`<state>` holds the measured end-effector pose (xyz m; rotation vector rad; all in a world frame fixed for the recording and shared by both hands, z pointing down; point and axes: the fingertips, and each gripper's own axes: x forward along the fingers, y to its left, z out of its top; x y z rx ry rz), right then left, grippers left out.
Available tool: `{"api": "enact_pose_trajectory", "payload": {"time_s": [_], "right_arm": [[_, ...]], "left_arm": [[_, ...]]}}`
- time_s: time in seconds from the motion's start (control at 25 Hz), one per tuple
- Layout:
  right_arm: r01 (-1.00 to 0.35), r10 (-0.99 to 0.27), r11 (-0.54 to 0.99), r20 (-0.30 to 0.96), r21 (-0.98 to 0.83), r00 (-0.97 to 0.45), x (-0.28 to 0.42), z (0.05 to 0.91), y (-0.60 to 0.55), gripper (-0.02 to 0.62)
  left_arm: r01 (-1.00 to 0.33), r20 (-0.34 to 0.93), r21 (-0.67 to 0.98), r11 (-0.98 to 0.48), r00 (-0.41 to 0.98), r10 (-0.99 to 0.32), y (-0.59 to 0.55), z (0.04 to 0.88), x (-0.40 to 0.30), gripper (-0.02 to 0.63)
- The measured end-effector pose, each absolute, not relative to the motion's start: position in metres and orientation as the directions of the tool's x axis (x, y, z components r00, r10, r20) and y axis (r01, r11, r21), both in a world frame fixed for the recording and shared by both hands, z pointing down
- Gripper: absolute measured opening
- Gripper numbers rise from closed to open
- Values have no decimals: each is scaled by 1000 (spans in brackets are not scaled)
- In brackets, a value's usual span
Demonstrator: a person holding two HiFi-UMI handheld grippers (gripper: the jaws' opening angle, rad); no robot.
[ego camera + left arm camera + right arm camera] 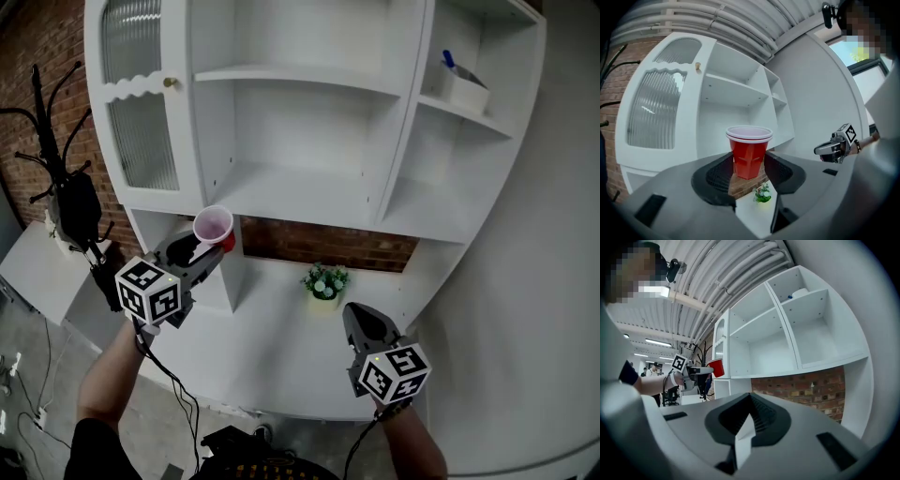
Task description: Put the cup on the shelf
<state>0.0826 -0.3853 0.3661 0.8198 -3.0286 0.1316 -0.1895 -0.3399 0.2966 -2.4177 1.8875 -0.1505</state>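
Note:
A red cup [214, 228] with a white inside stands upright between the jaws of my left gripper [208, 246], which is shut on its lower half. The left gripper view shows the cup [749, 151] pinched between the dark pads [719, 176], with the white shelf unit [733, 91] behind it. The cup hangs just left of and slightly below the wide middle shelf [300, 192]. My right gripper [354, 314] hovers lower over the white counter [272, 347], jaws together and empty. The right gripper view shows the cup [717, 367] far off at the left.
A small potted plant [324, 281] sits on the counter against the brick back wall. A ribbed glass door [141, 122] closes the unit's left side. A white box [464, 89] rests on the upper right shelf. A black coat rack [56, 159] stands at the far left.

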Motion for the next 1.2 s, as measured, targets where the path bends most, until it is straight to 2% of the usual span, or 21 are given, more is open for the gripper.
{"api": "enact_pose_trajectory", "payload": {"time_s": [0.24,0.56,0.8,1.2], "right_arm": [[-495,-496,865,14,-84,-868,57,351,-405,-3],[-516,-515,854,41,-70,-856,30,350,-425,-3],[-523,-520,846,53,-102,-853,15,360,-437,-2],[-432,-428,894,55,-121,-902,2,368,-445,-3]], "left_arm": [[-946,55,-105,-307,302,-952,-397,276,-193,209],[-949,65,-46,-313,310,-949,-469,259,-207,209],[-967,130,-16,-254,250,-959,-506,269,-223,209],[-985,195,20,-169,170,-966,-526,280,-228,209]]}}
